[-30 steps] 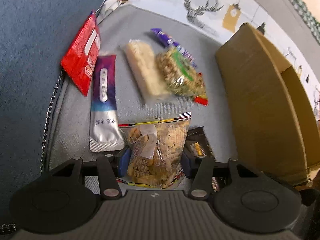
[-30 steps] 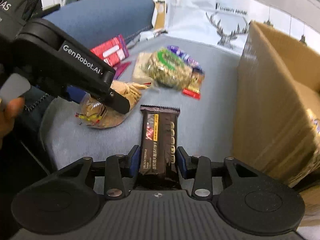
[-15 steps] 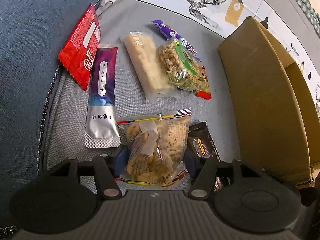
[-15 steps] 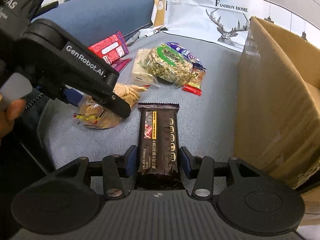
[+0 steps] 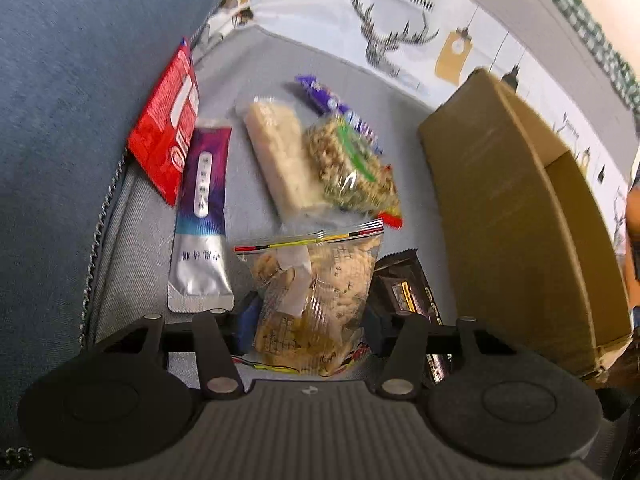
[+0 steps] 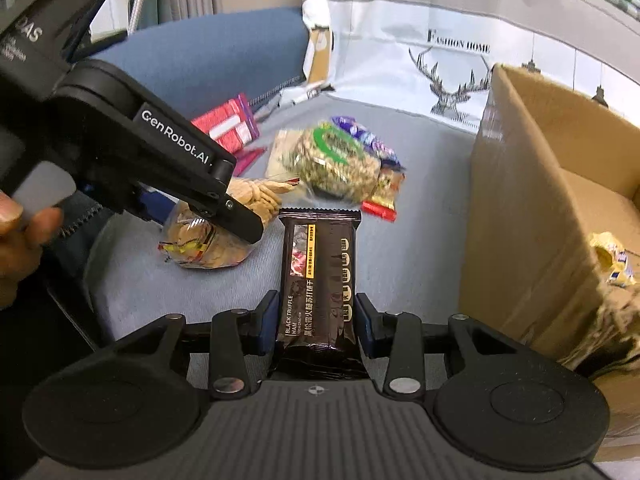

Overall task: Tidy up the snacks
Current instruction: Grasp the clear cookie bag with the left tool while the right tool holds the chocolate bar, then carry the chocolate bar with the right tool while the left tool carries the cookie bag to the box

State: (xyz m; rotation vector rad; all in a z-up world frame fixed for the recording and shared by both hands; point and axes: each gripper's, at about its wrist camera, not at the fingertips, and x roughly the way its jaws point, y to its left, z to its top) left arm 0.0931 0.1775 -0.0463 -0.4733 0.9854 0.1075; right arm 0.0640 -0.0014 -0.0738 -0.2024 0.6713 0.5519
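Step in hand, as I read it: both tools are at the pick-up stage, each taking one snack off the grey fabric surface (image 5: 132, 240) for the open brown cardboard box (image 6: 532, 216) on the right. The left tool (image 5: 308, 316) straddles the clear zip bag of round crackers with a striped seal (image 5: 316, 292); its jaws stand fairly wide and are closing, blue pads at both sides of the bag's lower part, touching or very near, and blur stops me telling whether they press yet. In the right wrist view the same tool (image 6: 240, 224) comes down over the cracker bag (image 6: 212, 236) from the upper left, with a person's fingers (image 6: 24, 220) on its handle. The right tool (image 6: 316, 316) straddles the dark brown foil cracker bar printed "BLACK TRUFFLE HAM" (image 6: 318, 280), lying lengthways along the fingers; jaws narrower and also closing, with a sliver of gap still visible each side, so not clamped. Next move likely calls for finishing both squeezes gently, since crackers crush and the zip bag is slippery, then lifting clear and carrying right over the box wall without catching the rim. Left on the surface beyond: a red flat sachet (image 5: 168, 128), a purple-to-silver foil sachet (image 5: 202, 216), a pale rice bar in clear wrap (image 5: 280, 156), a green-labelled grain cake pack (image 5: 352, 168) lying over a purple wrapper (image 5: 320, 92). A yellow wrapper (image 6: 612, 260) already lies inside the box.
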